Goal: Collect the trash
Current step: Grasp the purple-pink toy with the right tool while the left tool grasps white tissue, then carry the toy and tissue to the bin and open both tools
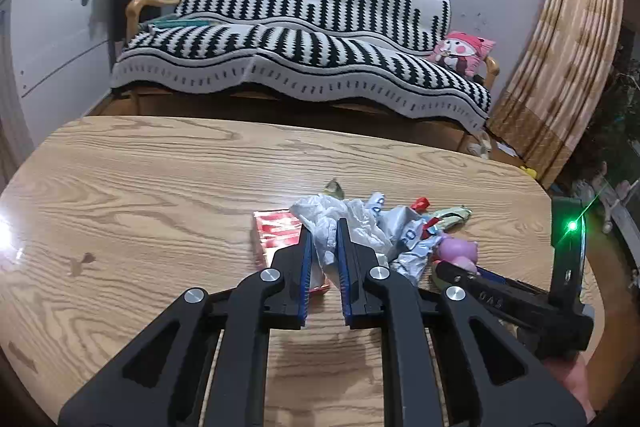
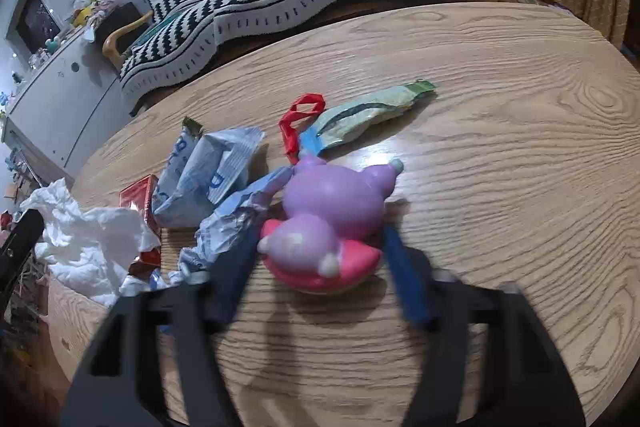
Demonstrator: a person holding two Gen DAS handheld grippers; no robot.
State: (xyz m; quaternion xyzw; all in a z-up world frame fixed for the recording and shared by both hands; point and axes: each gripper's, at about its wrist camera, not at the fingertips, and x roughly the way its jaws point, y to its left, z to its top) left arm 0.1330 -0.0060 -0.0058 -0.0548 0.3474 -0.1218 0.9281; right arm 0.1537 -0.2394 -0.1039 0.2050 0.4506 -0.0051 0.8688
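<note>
Wooden table (image 1: 160, 187), 1 cluster of litter near its right half.

Count on the table: 1 crumpled white tissue (image 1: 332, 223), 1 red box (image 1: 276, 231) partly under it, 2 pale blue-and-white wrappers (image 2: 208, 179), 1 long green-silver wrapper (image 2: 372, 111), 1 red ribbon loop (image 2: 298, 123), 1 purple-and-pink plastic toy (image 2: 328, 215). 1 small dark scrap (image 1: 334, 187) lies beyond the tissue; cannot tell what it is.

Left gripper (image 1: 324, 239): jaws clenched on the white tissue, which bunches between the 2 blue pads.

Right gripper (image 2: 316, 247): blurred; jaws straddle the toy, 1 finger on each side. Cannot tell whether the pads touch it.

Green-silver wrapper lies just beyond the toy, ribbon loop beside it. Behind the table: 1 sofa (image 1: 300, 39) under a black-and-white throw, 1 pink cushion (image 1: 460, 55) at its right end.
</note>
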